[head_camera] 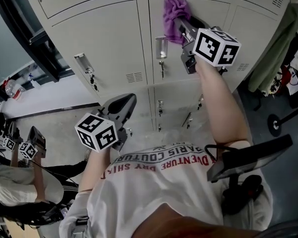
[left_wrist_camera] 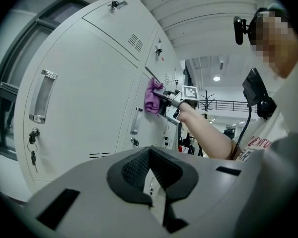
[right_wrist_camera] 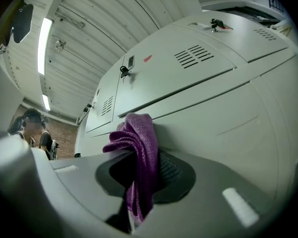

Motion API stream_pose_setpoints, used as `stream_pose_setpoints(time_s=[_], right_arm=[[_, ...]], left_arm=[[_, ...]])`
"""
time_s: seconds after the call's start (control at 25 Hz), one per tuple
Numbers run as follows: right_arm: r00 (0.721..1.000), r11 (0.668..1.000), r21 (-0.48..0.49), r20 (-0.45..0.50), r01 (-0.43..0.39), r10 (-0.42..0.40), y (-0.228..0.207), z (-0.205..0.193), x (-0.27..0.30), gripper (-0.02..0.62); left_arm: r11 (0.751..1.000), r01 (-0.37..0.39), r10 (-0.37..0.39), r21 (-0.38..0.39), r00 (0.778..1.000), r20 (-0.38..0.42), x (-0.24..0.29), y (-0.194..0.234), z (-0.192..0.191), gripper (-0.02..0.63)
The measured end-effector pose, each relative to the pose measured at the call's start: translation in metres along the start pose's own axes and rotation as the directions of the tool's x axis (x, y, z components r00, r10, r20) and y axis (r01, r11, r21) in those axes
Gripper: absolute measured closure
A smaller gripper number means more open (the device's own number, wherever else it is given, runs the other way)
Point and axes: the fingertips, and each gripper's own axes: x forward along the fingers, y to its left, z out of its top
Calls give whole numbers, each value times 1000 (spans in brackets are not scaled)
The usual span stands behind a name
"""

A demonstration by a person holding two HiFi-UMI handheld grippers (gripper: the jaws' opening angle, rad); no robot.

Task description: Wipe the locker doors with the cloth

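A purple cloth [head_camera: 175,15] is pressed against the upper part of a grey locker door [head_camera: 213,4] in the middle column. My right gripper [head_camera: 183,26] is shut on the cloth, arm stretched up to it. In the right gripper view the cloth [right_wrist_camera: 139,148] hangs folded between the pads, touching the door [right_wrist_camera: 228,108]. My left gripper [head_camera: 125,104] is held low in front of the lower lockers, away from the cloth, shut with nothing in it. The left gripper view shows its pads [left_wrist_camera: 134,170] together, with the cloth [left_wrist_camera: 152,99] and right gripper [left_wrist_camera: 165,102] further along the doors.
Keys hang from the locks at the door handles [head_camera: 93,81] [head_camera: 161,66]. A green garment [head_camera: 278,43] hangs at the right end of the lockers, with a black stand [head_camera: 278,123] below. A seated person [head_camera: 20,187] with another gripper is at lower left. A dark window frame [head_camera: 35,43] adjoins the lockers' left side.
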Motion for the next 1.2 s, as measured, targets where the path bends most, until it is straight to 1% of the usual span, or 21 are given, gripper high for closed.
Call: stream_pose_setpoints(time_s=[0.16,0.32,0.56,0.84,0.96,1.2], right_arm=[[998,997,-25,21,68,-67,-26,12,-17,549],[989,988,-43,38,147,-145,-56,22,-37,549],[962,961,-61,66,268,-264,-102,37,-68,549],[924,925,-54,90,376,-371,-146,48,-96,549],[914,915,-48,94,401,-395,-156,48,-103,549],[912,915,-28,99,403,-398,-153,48,-105,549]], left_arm=[[1000,14,-14,0,1000,-3,3,-5,-2,607],[1000,23,-23,-1,1000,-6,5,-8,-4,606],[1000,27,-27,-5,1000,-10,7,-9,-6,607],[999,32,-32,-8,999,-24,10,-12,-10,606],[999,36,-36,-7,999,-27,11,-12,-11,607],[999,38,-39,-8,999,-27,9,-15,-14,606]])
